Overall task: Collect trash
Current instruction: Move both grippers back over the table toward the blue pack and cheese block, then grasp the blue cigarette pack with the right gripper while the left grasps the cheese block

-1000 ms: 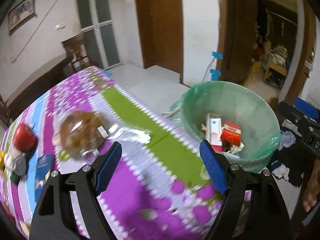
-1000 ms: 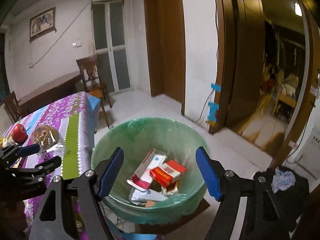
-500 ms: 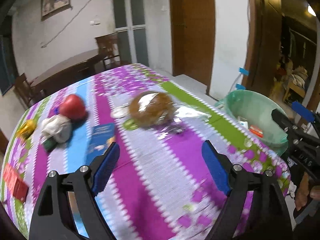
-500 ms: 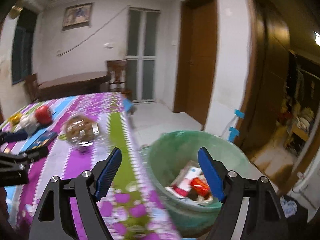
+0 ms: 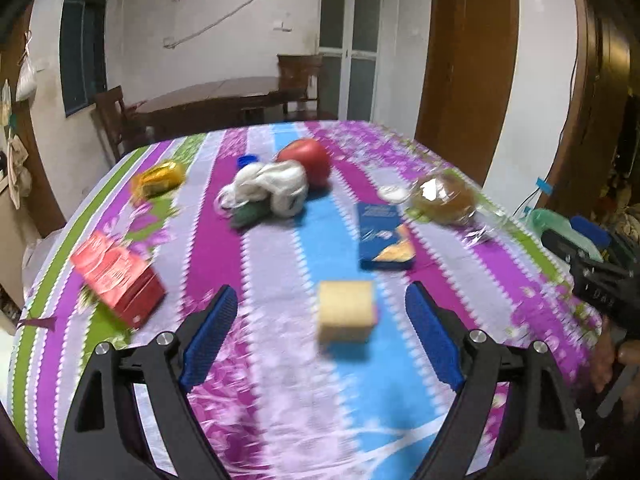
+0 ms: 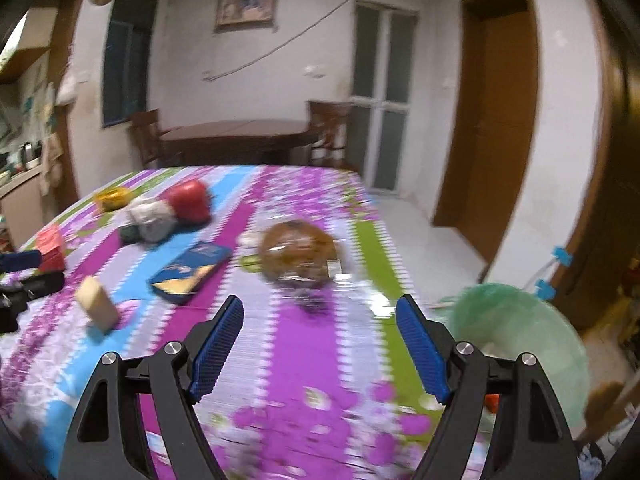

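Note:
My left gripper (image 5: 320, 320) is open and empty above the near part of the table, with a small yellow box (image 5: 346, 312) between its fingers further ahead. A red carton (image 5: 118, 274), a blue packet (image 5: 382, 236), a white wad (image 5: 268, 188), a gold wrapper (image 5: 160, 178), a red apple (image 5: 306, 160) and bagged bread (image 5: 444, 200) lie on the cloth. My right gripper (image 6: 320, 344) is open and empty over the table's right side, facing the bagged bread (image 6: 298, 250). The green-lined bin (image 6: 524, 344) stands at its right.
The table has a purple, blue and green striped cloth (image 5: 280, 380). A dark wooden table (image 5: 216, 100) and chairs stand behind it. A brown door (image 6: 492, 120) is at the right. The left gripper shows at the left edge of the right wrist view (image 6: 24, 280).
Both grippers have swung left from the bin to face the table. The bin has slid to the right edge of both views. Both stay open and empty.

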Available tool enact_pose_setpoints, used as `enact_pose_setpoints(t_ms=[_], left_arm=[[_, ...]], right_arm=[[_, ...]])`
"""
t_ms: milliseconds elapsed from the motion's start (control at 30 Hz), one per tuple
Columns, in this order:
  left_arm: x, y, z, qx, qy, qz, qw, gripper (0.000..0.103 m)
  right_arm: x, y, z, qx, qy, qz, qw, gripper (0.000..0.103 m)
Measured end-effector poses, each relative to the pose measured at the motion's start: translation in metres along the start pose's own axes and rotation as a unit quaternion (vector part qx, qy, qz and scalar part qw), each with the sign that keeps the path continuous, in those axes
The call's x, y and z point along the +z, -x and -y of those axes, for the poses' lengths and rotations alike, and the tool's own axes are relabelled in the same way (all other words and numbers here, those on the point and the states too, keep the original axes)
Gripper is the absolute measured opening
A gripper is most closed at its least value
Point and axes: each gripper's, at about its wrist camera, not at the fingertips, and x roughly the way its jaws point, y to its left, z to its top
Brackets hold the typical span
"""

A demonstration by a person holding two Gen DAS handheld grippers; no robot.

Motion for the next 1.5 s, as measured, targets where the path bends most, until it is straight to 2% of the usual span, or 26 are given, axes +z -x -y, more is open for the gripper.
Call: enact_pose_setpoints(t_ms=[100,267,333,367,400,533,633,733,800,867,900,933,967,1000,1100,1200,1333,1500], left_arm=[[-0.007,-0.003,-0.001,-0.022,-0.018,-0.011,0.9995,0.082],[-0.01,-0.024,0.014,-0.007,-0.066,-0.02,0.9976,0.082],[-0.008,-0.035,0.012,-0.023,-0.055,-0.036,0.9976,0.075],[-0.007,-0.044,0.009,-0.028,-0.043,-0.051,0.9974,0.066],[-0.006,-0.049,0.006,-0.037,-0.032,-0.061,0.9969,0.064],[-0.002,-0.059,-0.008,-0.066,0.02,-0.069,0.9952,0.064],[0.0,-0.059,-0.01,-0.062,0.026,-0.059,0.996,0.064],[0.001,-0.062,-0.008,-0.066,0.027,-0.066,0.9953,0.066],[0.001,-0.064,-0.009,-0.07,0.031,-0.066,0.9949,0.066],[0.002,-0.066,-0.009,-0.075,0.035,-0.068,0.9943,0.066],[0.003,-0.067,-0.011,-0.081,0.038,-0.068,0.9936,0.063],[0.003,-0.067,-0.014,-0.092,0.044,-0.069,0.9924,0.058],[0.003,-0.068,-0.017,-0.108,0.051,-0.068,0.9905,0.046],[0.002,-0.068,-0.02,-0.125,0.059,-0.07,0.9879,0.038],[-0.001,-0.063,-0.018,-0.125,0.048,-0.068,0.9887,0.036],[-0.004,-0.055,-0.016,-0.108,0.033,-0.066,0.9914,0.035],[-0.006,-0.04,-0.022,-0.092,0.033,-0.059,0.9935,0.035],[0.006,-0.033,-0.013,-0.02,0.023,-0.036,0.9989,0.035]], right_arm=[[0.015,-0.026,-0.024,0.049,0.001,-0.037,0.998,0.079],[0.049,-0.076,-0.063,0.105,0.002,-0.108,0.989,0.079],[0.063,-0.104,-0.076,0.123,-0.013,-0.157,0.98,0.079],[0.068,-0.115,-0.081,0.122,-0.018,-0.17,0.978,0.079],[0.074,-0.125,-0.086,0.127,-0.02,-0.184,0.974,0.079],[0.084,-0.159,-0.101,0.122,-0.023,-0.235,0.964,0.079],[0.082,-0.171,-0.108,0.103,-0.026,-0.255,0.961,0.079],[0.077,-0.176,-0.121,0.093,-0.008,-0.266,0.959,0.085],[0.073,-0.181,-0.127,0.081,0.0,-0.274,0.958,0.085],[0.068,-0.188,-0.125,0.089,-0.012,-0.288,0.953,0.085],[0.064,-0.191,-0.124,0.089,-0.014,-0.294,0.952,0.081],[0.062,-0.19,-0.124,0.091,-0.005,-0.283,0.955,0.078],[0.061,-0.188,-0.124,0.086,0.009,-0.279,0.956,0.069],[0.06,-0.187,-0.122,0.086,0.016,-0.28,0.956,0.065],[0.059,-0.183,-0.108,0.101,0.017,-0.28,0.955,0.061],[0.053,-0.166,-0.085,0.131,0.0,-0.257,0.958,0.061],[0.042,-0.126,-0.064,0.142,0.0,-0.212,0.967,0.06],[0.027,-0.067,-0.059,0.126,0.016,-0.125,0.984,0.06]])
